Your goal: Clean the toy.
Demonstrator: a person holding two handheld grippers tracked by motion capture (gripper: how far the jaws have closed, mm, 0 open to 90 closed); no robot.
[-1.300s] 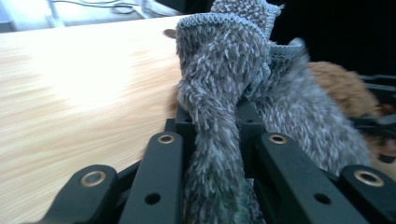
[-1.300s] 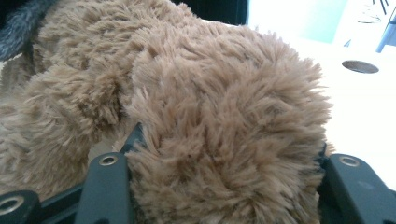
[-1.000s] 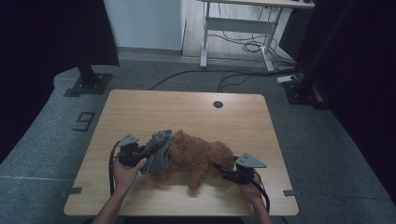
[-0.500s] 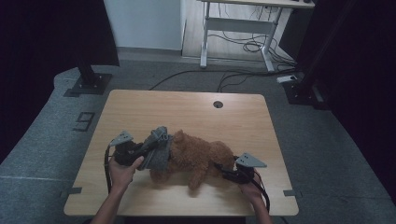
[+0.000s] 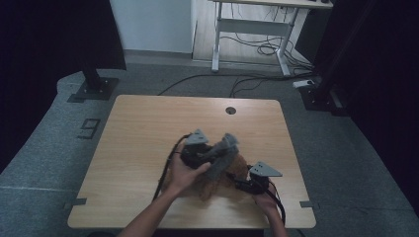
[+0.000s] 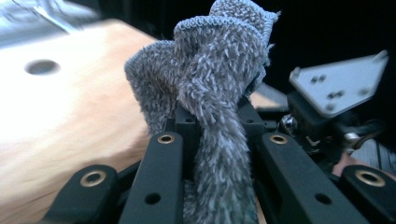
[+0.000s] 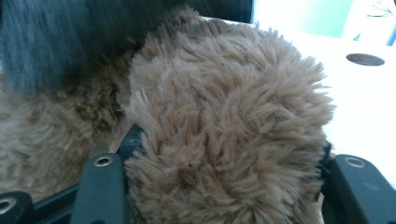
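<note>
Grey towelling cloth (image 6: 210,93) is being pinched in the left gripper (image 5: 206,159), hanging lengthwise above the brown plush toy (image 7: 219,121) near the table (image 5: 148,128) front edge; the right gripper (image 5: 245,184) is clamping the toy's right end, just beside the cloth

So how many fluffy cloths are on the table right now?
2. A grey cloth is pinched in the left tongs, lifted over the middle. A brown fluffy cloth lies beneath it, gripped by the right tongs. More could be hidden underneath.
</note>
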